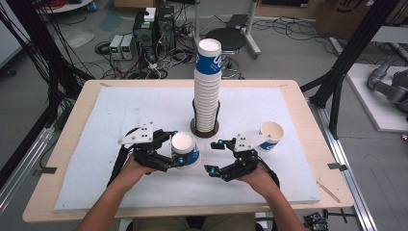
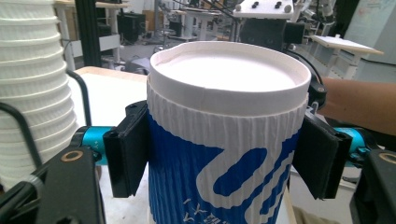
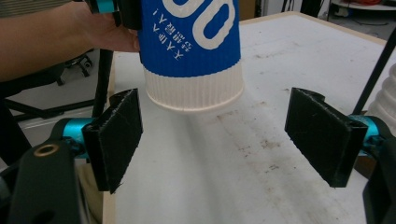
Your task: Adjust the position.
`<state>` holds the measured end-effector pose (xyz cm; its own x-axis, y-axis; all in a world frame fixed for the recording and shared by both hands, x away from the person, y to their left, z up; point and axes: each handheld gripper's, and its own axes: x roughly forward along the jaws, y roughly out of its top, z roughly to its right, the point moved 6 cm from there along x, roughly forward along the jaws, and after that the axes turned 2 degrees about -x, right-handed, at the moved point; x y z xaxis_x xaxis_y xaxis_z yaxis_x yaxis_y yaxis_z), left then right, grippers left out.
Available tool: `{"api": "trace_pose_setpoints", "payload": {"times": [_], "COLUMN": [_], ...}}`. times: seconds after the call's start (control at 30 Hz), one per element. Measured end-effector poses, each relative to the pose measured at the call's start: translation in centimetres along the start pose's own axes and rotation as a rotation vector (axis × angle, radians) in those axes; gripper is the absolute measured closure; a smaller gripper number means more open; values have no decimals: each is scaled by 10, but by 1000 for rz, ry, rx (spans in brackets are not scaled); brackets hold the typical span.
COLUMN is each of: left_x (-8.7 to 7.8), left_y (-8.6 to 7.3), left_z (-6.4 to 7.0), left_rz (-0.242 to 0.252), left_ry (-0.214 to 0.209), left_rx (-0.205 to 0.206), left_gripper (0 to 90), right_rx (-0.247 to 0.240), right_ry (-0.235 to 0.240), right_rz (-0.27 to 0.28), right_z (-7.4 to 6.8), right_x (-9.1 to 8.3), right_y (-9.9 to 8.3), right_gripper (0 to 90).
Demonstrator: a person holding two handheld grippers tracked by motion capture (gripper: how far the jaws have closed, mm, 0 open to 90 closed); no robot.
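Note:
A blue-and-white ribbed paper cup (image 1: 186,150) is held upside down, its flat base up (image 2: 224,140) and its wide mouth down (image 3: 191,56). My left gripper (image 1: 179,151) is shut on its sides, one black pad (image 2: 128,149) pressing each flank. It seems to hang just above the white mat. My right gripper (image 1: 215,157) stands open just right of that cup, and in the right gripper view (image 3: 229,140) its wide-spread jaws hold nothing. A tall stack of the same cups (image 1: 208,91) rises from a round wire holder at the mat's middle.
A single cup (image 1: 271,135) stands mouth up on the mat (image 1: 120,106) right of my right gripper. The stack also flanks my left gripper (image 2: 32,93). The wooden table rim (image 1: 72,144) frames the mat. Cables and equipment boxes crowd the floor beyond.

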<state>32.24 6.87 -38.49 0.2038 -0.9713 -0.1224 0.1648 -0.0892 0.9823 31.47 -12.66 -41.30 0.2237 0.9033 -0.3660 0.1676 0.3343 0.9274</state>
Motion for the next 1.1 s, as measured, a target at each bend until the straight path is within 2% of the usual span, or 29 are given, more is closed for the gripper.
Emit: {"api": "trace_pose_setpoints", "payload": {"times": [0.4,0.5,0.53,0.7,0.77,0.9,0.93,1.1], "left_x": [12,12,12,14,15,16,16,18], "left_y": [-3,-3,-3,-4,-4,-4,-3,-3], "left_z": [7,8,8,10,10,11,11,13], "left_rz": [-20,-20,-18,-14,-17,-7,-3,5], "left_ry": [-43,-52,-57,-77,-78,-80,-83,-94], "left_rx": [10,11,9,5,7,12,14,16], "left_gripper": [278,278,278,278,278,279,279,279], "right_rx": [-9,-15,-6,-16,-5,-16,-14,-7], "right_ry": [51,52,75,71,85,95,111,120], "right_rz": [-10,-11,-17,-11,-13,-13,-14,-9], "right_z": [-4,-5,-7,-7,-8,-9,-10,-11], "right_x": [11,14,15,18,19,21,22,25], "right_y": [-1,-1,-2,-1,-2,-2,-2,-1], "right_gripper": [195,195,195,195,195,196,196,195]}}
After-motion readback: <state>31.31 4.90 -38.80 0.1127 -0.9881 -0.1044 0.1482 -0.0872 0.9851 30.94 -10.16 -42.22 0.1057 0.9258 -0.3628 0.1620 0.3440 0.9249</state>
